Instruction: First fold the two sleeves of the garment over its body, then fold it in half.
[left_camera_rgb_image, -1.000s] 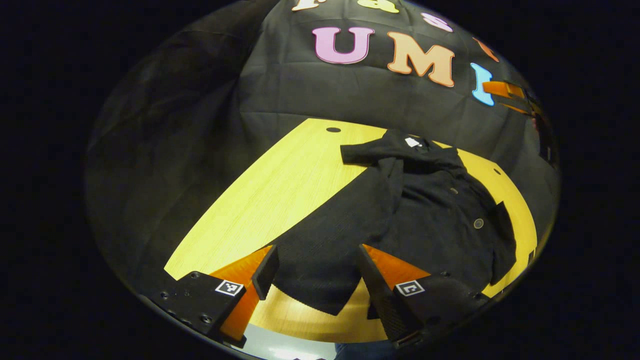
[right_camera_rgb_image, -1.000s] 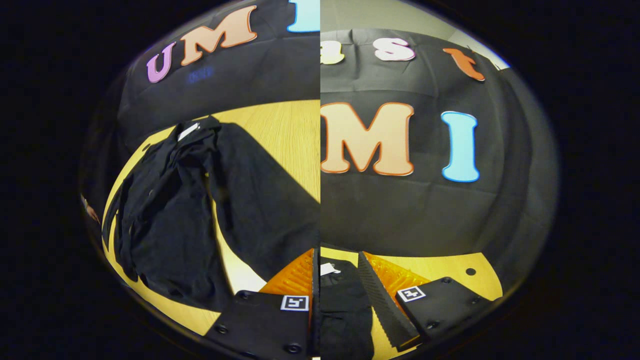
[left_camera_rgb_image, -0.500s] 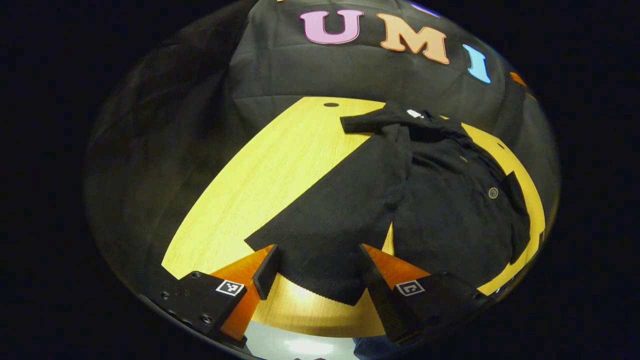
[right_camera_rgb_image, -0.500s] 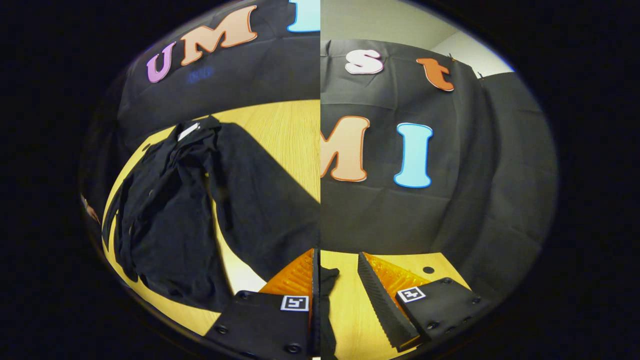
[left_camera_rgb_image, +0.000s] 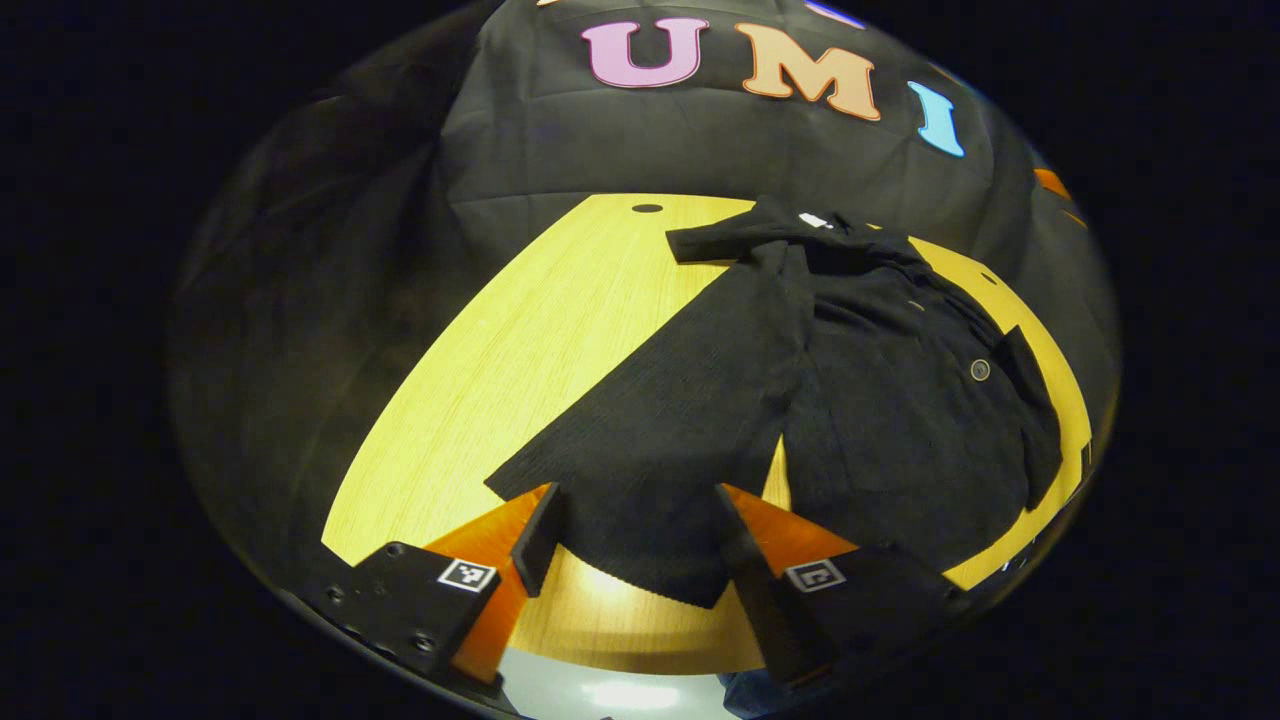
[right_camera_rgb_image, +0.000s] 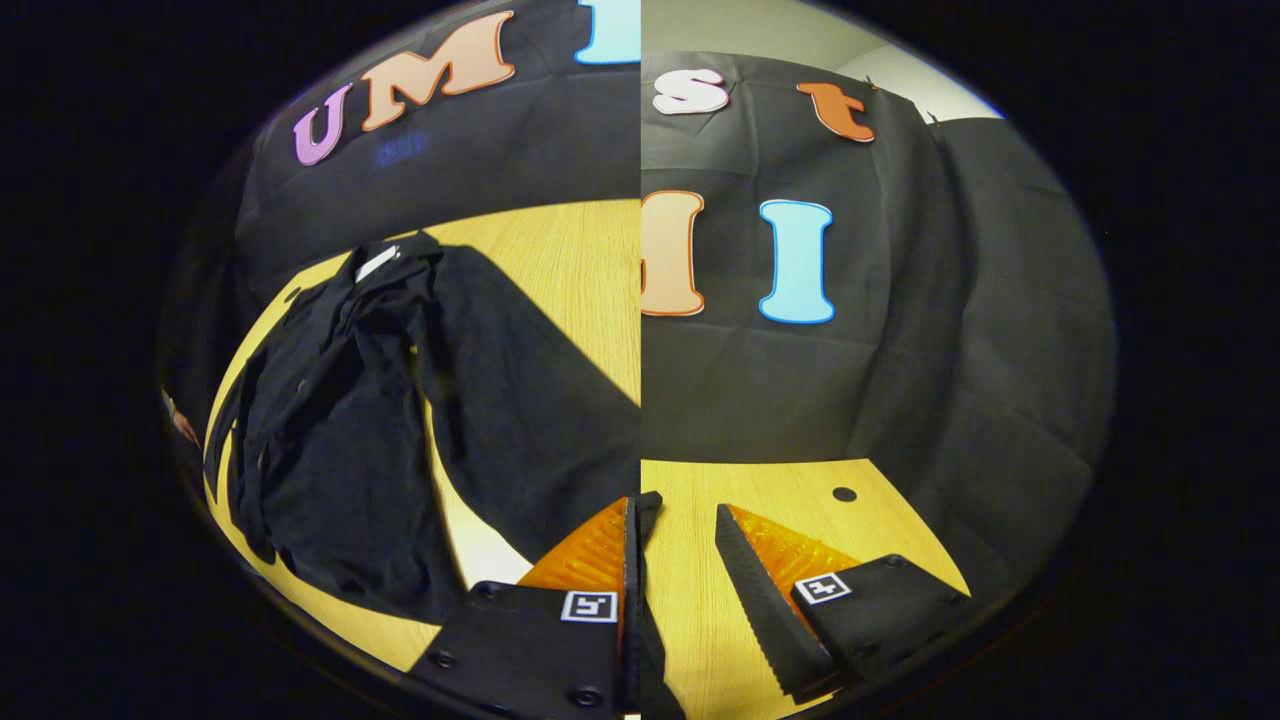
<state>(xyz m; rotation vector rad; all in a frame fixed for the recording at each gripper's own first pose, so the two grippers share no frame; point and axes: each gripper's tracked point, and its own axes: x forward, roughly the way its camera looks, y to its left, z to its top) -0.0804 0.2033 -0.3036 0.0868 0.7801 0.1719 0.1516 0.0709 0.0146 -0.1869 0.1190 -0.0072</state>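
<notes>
Now, in the left gripper view, the black garment (left_camera_rgb_image: 880, 400) lies spread on the yellow table (left_camera_rgb_image: 520, 370); one sleeve (left_camera_rgb_image: 660, 440) stretches away from its body toward the left gripper (left_camera_rgb_image: 630, 540), whose fingers stand apart on either side of the cuff without pressing it. Next, in the right gripper view, the right gripper (right_camera_rgb_image: 680, 560) is spread wide over bare table (right_camera_rgb_image: 690, 600) beside the garment (right_camera_rgb_image: 330, 440); nothing sits between its fingers.

Both views low over table (left_camera_rgb_image: 520, 340), facing wall.
</notes>
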